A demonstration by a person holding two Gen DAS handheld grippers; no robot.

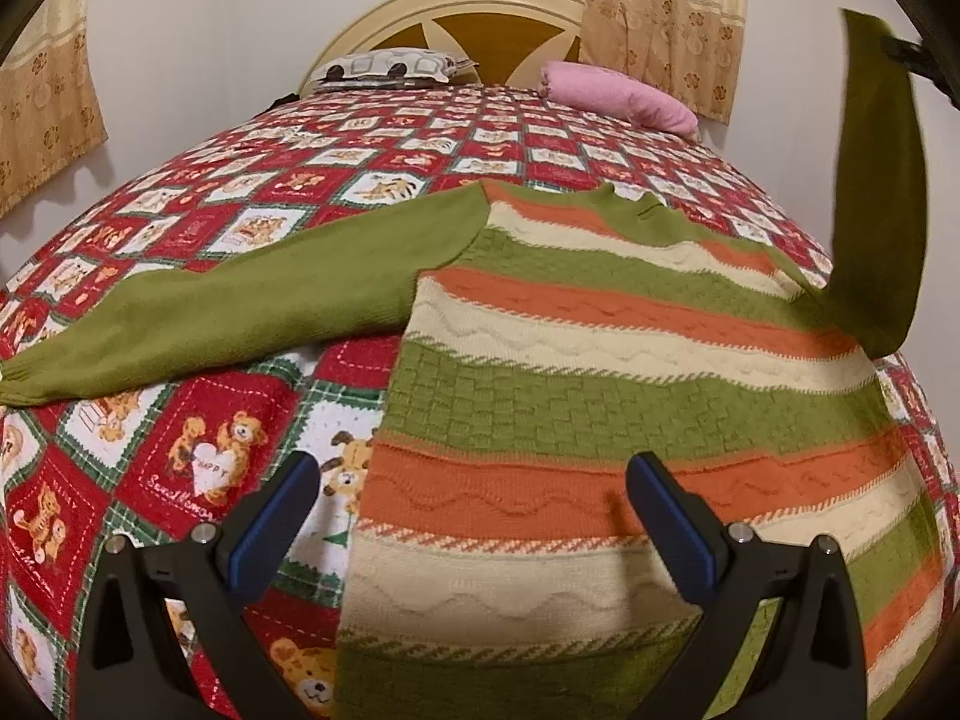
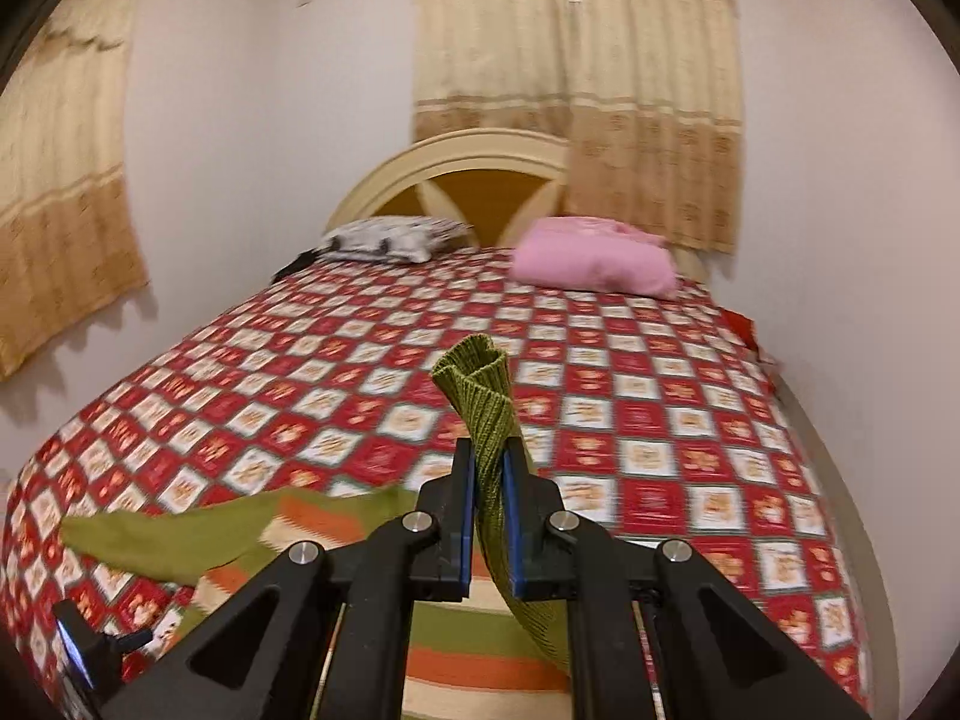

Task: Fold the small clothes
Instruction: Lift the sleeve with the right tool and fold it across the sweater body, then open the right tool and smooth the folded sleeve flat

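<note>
Pinching green sleeve cuff (image 2: 474, 372), right gripper (image 2: 489, 468); left gripper (image 1: 474, 480) wide, empty over sweater (image 1: 600, 360).

A wide bed (image 2: 690, 420) with a red-and-white checked bear-print quilt fills the room ahead of the gripper. Beyond it stands an arched cream headboard with mustard panels (image 2: 474, 180), a patterned grey-white pillow (image 2: 384, 240) and a pink pillow (image 2: 591, 261) before it. Plain white walls (image 2: 252, 150) carry beige floral curtains (image 2: 600, 90).
</note>
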